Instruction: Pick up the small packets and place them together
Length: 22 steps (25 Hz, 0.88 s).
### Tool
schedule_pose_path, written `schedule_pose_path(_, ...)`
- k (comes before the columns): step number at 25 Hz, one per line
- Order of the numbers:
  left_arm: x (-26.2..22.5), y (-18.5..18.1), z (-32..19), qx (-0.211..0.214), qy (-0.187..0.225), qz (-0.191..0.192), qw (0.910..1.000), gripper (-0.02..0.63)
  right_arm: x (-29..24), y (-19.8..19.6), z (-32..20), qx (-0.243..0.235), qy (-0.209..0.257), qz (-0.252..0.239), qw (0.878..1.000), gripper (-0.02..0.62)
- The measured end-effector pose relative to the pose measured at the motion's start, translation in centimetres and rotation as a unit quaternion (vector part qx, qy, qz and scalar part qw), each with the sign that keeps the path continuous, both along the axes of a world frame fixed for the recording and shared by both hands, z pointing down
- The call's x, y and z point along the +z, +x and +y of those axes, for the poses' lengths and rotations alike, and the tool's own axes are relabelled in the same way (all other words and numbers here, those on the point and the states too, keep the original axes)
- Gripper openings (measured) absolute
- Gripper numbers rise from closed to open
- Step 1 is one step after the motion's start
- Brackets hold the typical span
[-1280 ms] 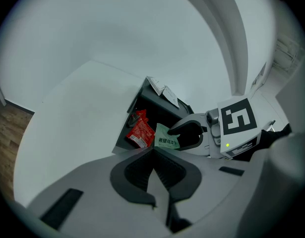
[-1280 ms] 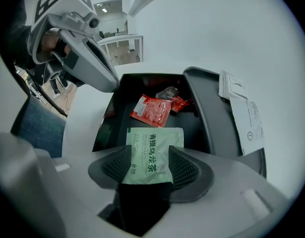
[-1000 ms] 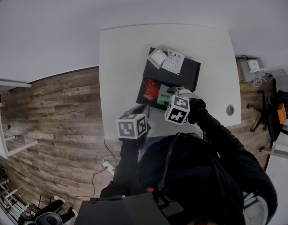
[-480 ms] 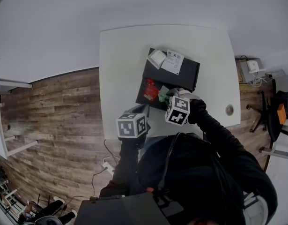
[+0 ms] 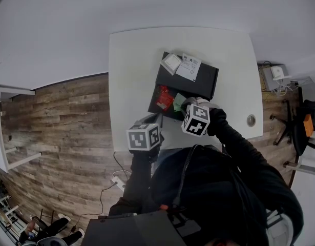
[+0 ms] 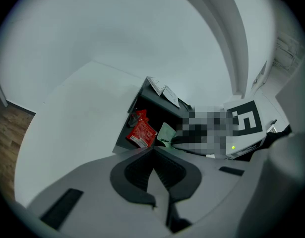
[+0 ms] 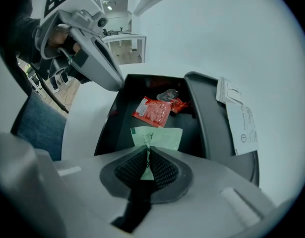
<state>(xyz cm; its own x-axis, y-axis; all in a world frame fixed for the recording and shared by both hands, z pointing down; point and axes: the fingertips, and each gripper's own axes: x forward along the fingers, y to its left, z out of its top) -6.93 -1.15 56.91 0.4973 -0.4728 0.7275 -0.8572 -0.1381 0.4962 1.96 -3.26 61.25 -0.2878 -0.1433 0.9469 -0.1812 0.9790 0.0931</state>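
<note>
A pale green packet (image 7: 159, 137) lies in the black tray (image 7: 110, 118), its near edge pinched between my right gripper's (image 7: 147, 162) jaws, which have just been closing and now press on it. Beyond it in the tray lie a red packet (image 7: 153, 110), a smaller red one (image 7: 181, 103) and a clear one (image 7: 167, 94). In the head view the right gripper (image 5: 184, 105) stands steeply over the green packet (image 5: 177, 99). My left gripper (image 6: 153, 155) is shut and empty, held near the tray's front left corner, short of the red packet (image 6: 141, 132).
The tray sits on a white table (image 5: 131, 70). Its black lid (image 7: 216, 133) lies along the far side with white papers (image 7: 239, 120) on top. A round grommet (image 5: 251, 120) sits at the table's right edge. Wooden floor (image 5: 60, 122) lies to the left.
The green packet's near edge has drawn in under the right gripper and looks narrower. Neither gripper has shifted place.
</note>
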Motion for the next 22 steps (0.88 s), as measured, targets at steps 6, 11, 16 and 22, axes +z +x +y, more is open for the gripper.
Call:
schedule_pose_path(6,-0.1,0.0,0.0,-0.004,0.0,-0.001,1.0,0.002,-1.0,0.4,0.0,0.004,0.001,-0.014,1.0,0.015)
schedule_pose_path(11,0.0,-0.1,-0.2,-0.007,-0.001,-0.002,1.0,0.002,-3.1,0.4,0.0,0.018,-0.012,-0.053,0.998,0.012)
schedule_pose_path(16,0.0,-0.1,-0.2,-0.009,-0.002,-0.006,0.9999,0.002,-5.8,0.1,0.2,0.029,-0.012,-0.096,0.995,0.011)
schedule_pose_path(22,-0.1,0.0,-0.1,-0.01,-0.003,-0.01,0.9999,0.002,-9.5,1.1,-1.7,0.066,0.033,-0.135,0.988,0.01)
